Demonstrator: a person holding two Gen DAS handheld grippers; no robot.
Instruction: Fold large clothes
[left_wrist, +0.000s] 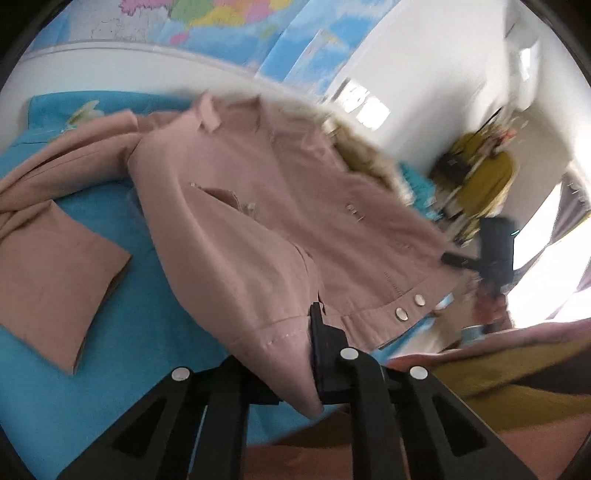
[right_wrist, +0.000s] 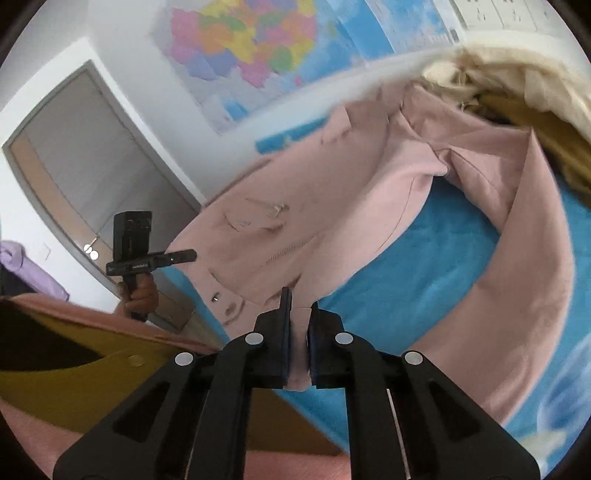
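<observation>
Your left gripper (left_wrist: 314, 332) has its jaws clamped on the hem of the pink coat (left_wrist: 258, 206); the near fold of cloth drapes over one finger and hides it, so only the right-hand finger (left_wrist: 325, 350) shows clearly. Your right gripper (right_wrist: 299, 317) is likewise closed on the coat (right_wrist: 332, 206), with a thin strip of pink hem pinched between its two black fingers (right_wrist: 284, 321).

From the left wrist view, the coat's lower edge carries two silver snap buttons (left_wrist: 410, 307) just right of your grip, and a pocket flap sits higher up the front panel. One sleeve (left_wrist: 55, 258) lies off to the left, its cuff flat on the blue bedsheet (left_wrist: 140, 354). The fur-trimmed hood (left_wrist: 365, 155) is at the far end of the garment.

From the right wrist view, the coat spreads away from your jaws across the blue bedsheet (right_wrist: 443, 258), the other sleeve (right_wrist: 528, 277) curving down the right side and the cream fur hood (right_wrist: 517, 74) at the top right. Your left gripper (right_wrist: 188, 255) appears at the left of this view, held in your hand (right_wrist: 140, 295), in front of a grey door (right_wrist: 85, 158).

A coloured map (right_wrist: 251, 44) hangs on the wall behind the bed. Both views are somewhat blurred.
</observation>
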